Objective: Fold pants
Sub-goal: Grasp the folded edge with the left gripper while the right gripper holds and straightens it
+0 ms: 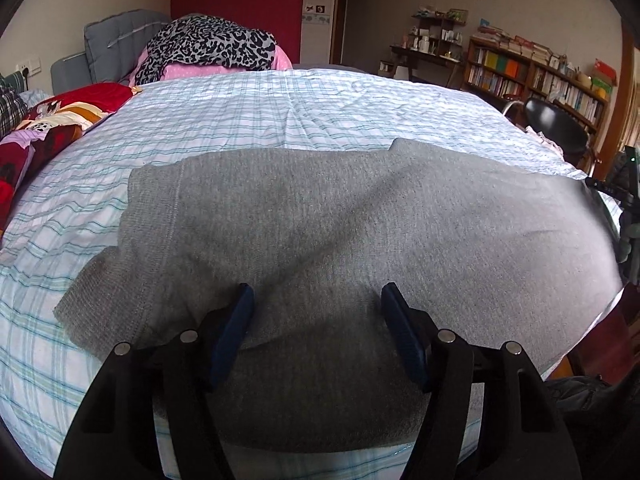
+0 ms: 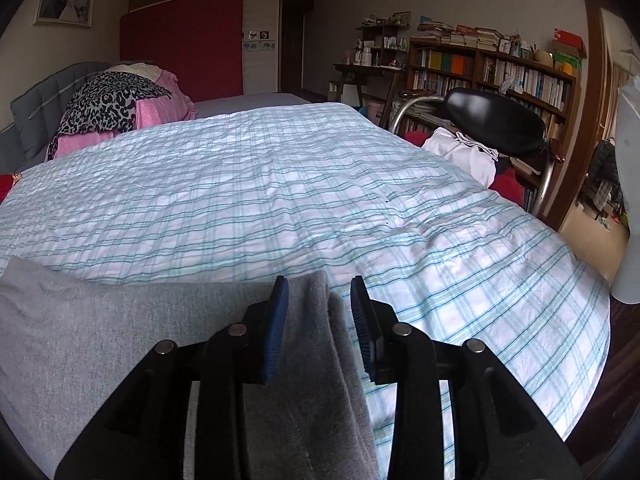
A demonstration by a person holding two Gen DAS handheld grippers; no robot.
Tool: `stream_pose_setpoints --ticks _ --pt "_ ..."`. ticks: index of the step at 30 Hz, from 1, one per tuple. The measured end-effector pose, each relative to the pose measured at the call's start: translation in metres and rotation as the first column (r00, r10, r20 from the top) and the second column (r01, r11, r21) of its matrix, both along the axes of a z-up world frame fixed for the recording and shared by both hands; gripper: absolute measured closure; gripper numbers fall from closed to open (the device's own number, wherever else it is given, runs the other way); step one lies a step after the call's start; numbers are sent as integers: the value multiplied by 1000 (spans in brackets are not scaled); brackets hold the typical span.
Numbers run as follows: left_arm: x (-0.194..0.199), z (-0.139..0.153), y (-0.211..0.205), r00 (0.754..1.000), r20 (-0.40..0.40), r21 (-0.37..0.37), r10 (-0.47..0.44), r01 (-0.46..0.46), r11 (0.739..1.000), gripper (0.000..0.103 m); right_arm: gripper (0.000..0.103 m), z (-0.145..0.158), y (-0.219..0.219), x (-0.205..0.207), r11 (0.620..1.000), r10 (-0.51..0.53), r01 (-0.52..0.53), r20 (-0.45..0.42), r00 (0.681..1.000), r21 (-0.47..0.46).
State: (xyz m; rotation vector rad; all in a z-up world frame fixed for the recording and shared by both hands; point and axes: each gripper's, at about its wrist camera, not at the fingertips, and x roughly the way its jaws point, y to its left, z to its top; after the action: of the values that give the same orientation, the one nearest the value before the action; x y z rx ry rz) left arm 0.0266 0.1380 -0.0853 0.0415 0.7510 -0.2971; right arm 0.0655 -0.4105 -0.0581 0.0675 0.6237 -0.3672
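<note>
Grey pants (image 1: 340,208) lie spread across a bed with a blue-and-white plaid sheet (image 1: 280,112). My left gripper (image 1: 317,300) is low over their near part, jaws wide apart, with a soft bulge of grey cloth between the blue pads; the pads do not pinch it. In the right wrist view the pants (image 2: 100,340) fill the lower left. A raised edge of them stands between the fingers of my right gripper (image 2: 319,292). That edge leans on the left pad (image 2: 278,320), and a strip of sheet (image 2: 280,184) shows before the right pad. Both grippers are open.
A leopard-print and pink pile of clothes (image 1: 212,46) sits at the head of the bed, with a red patterned blanket (image 1: 60,120) at the left edge. A black chair (image 2: 496,120) with a white garment (image 2: 464,152) stands past the right edge, bookshelves (image 2: 500,72) behind.
</note>
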Motion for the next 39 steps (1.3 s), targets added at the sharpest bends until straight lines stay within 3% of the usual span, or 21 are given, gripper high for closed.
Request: stream_pose_setpoints --ticks 1,5,11,15,18,25,30,33,35,36,37,39 --pt "0 5 2 1000 11 -5 8 -8 1000 33 55 6 7 -1 1000 2 -2 18 1000 -16" --pt "3 23 23 998 41 -68 54 -52 996 28 54 28 43 8 996 50 -44 78 996 -82" --pt "29 40 62 981 29 -107 193 -189 976 25 54 42 110 52 968 247 -249 86 965 15" --pt "57 37 90 974 -59 -180 220 -227 957 25 53 38 163 91 890 417 -421 65 907 175" --pt "72 34 99 972 -99 -202 215 -231 952 25 53 29 210 117 818 528 -520 41 848 246" --pt "93 28 102 976 -168 -253 136 -176 951 25 53 0 298 171 692 690 -630 -64 721 353" --pt "101 24 100 974 -216 -291 75 -138 947 25 53 -26 327 202 653 729 -618 -143 669 437" --pt "102 19 93 972 -228 -257 58 -117 959 25 54 -40 331 212 635 744 -597 -179 644 490" --pt "102 13 89 967 -244 -223 66 -122 967 44 68 -43 336 212 608 770 -620 -179 612 495" --pt "100 10 89 966 -244 -198 84 -134 971 48 79 -42 338 209 608 774 -631 -181 607 482" --pt "98 8 90 967 -237 -193 90 -137 971 53 88 -41 339 207 610 774 -639 -179 608 468" --pt "90 8 93 971 -221 -201 95 -140 970 58 95 -36 339 202 618 767 -651 -157 621 441"
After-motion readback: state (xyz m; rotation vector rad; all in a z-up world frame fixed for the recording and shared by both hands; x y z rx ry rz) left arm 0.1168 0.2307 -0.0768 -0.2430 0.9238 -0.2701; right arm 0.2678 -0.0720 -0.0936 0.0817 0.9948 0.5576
